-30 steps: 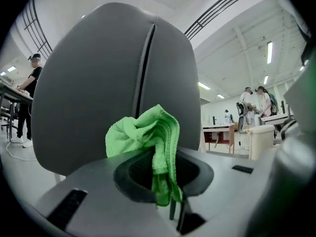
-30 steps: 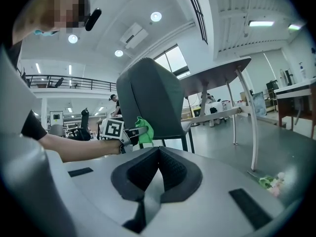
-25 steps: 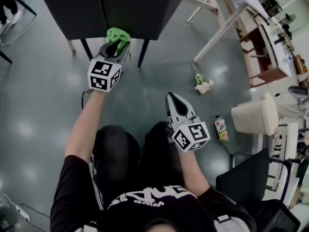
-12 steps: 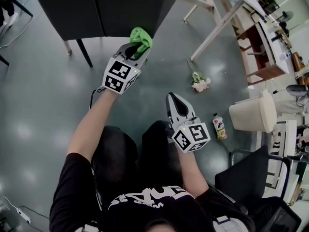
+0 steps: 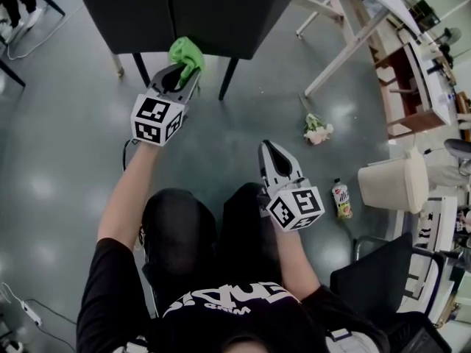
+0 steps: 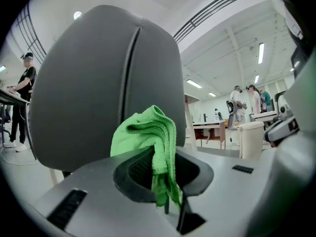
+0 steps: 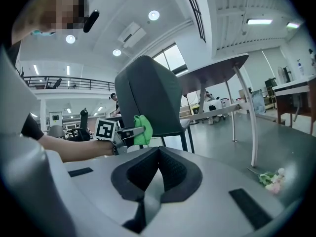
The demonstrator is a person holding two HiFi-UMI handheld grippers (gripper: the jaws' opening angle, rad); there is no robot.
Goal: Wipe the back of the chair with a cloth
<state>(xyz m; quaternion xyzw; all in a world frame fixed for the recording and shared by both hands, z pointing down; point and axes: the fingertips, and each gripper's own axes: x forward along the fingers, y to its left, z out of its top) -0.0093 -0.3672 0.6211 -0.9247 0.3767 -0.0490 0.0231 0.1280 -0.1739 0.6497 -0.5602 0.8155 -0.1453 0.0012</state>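
A dark grey chair back (image 5: 191, 13) fills the top of the head view; it also looms in the left gripper view as the chair back (image 6: 98, 83). My left gripper (image 5: 180, 72) is shut on a green cloth (image 5: 185, 52), pressed against the chair's lower back edge. The cloth (image 6: 150, 137) bunches between the jaws. My right gripper (image 5: 274, 155) hangs lower, above my lap, shut with nothing in it. From the right gripper view the chair (image 7: 148, 102) and the cloth (image 7: 142, 130) are ahead to the left.
A flower bunch (image 5: 316, 129) and a bottle (image 5: 340, 197) lie on the grey floor to the right. A white bin (image 5: 394, 179), a white table's legs (image 5: 346, 35) and a black office chair (image 5: 383, 271) stand on the right. Chair legs (image 5: 228, 87) drop below the back.
My left gripper has swept the cloth back leftward along the chair's lower edge, after going right half a second ago. The right gripper has barely moved.
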